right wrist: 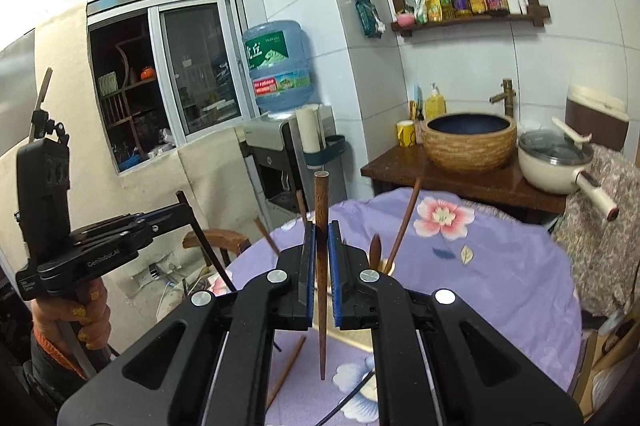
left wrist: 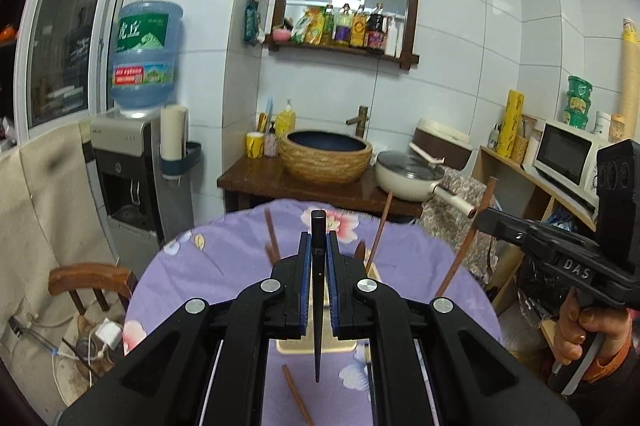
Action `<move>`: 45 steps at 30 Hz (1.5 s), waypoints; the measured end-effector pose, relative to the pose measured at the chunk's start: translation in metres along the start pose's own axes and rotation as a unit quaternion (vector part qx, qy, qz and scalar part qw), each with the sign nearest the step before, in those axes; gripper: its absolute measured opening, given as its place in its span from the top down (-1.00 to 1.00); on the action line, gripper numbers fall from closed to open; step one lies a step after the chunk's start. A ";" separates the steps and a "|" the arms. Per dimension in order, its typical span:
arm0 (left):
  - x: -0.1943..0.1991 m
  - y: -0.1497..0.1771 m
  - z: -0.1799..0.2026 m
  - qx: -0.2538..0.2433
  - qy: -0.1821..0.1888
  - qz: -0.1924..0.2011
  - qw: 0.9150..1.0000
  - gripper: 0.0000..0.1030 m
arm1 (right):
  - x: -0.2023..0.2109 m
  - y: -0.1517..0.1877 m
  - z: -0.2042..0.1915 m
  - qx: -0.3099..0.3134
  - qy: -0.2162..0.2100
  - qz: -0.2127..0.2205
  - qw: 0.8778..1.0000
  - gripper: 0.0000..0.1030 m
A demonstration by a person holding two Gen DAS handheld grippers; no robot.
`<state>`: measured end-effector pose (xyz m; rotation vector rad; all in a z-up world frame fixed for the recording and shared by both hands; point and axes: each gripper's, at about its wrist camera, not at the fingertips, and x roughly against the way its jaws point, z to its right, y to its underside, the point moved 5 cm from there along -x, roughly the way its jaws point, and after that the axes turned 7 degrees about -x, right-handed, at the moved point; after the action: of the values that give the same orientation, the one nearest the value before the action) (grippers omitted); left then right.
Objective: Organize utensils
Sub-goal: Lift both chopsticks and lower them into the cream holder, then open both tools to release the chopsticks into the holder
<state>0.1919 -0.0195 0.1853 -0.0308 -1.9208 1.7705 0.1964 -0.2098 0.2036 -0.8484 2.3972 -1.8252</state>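
My left gripper (left wrist: 319, 246) is shut on a black chopstick (left wrist: 318, 290), held upright above the table. My right gripper (right wrist: 321, 238) is shut on a brown wooden chopstick (right wrist: 321, 266), also upright. Each gripper shows in the other's view: the right one (left wrist: 486, 216) at the right, the left one (right wrist: 182, 208) at the left. A cream holder (left wrist: 316, 344) on the table under my left gripper has several brown chopsticks (left wrist: 378, 230) standing in it. A loose brown chopstick (left wrist: 296, 396) lies on the cloth; it also shows in the right wrist view (right wrist: 286, 372).
The round table has a purple floral cloth (left wrist: 224, 250). Behind it stand a wooden counter with a woven basin (left wrist: 325, 156) and a lidded pan (left wrist: 408, 176), a water dispenser (left wrist: 132, 162) at the left, a wooden chair (left wrist: 90, 280), and a microwave (left wrist: 566, 156) at the right.
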 end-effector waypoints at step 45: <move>-0.107 0.042 0.004 0.018 -0.071 -0.016 0.997 -0.13 | -0.093 0.041 0.056 -0.024 0.092 0.010 0.995 -0.10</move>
<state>0.2689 -0.0555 0.1074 0.1422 -1.9762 1.8290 0.2770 -0.2136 0.1198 -0.6824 2.5568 -1.9249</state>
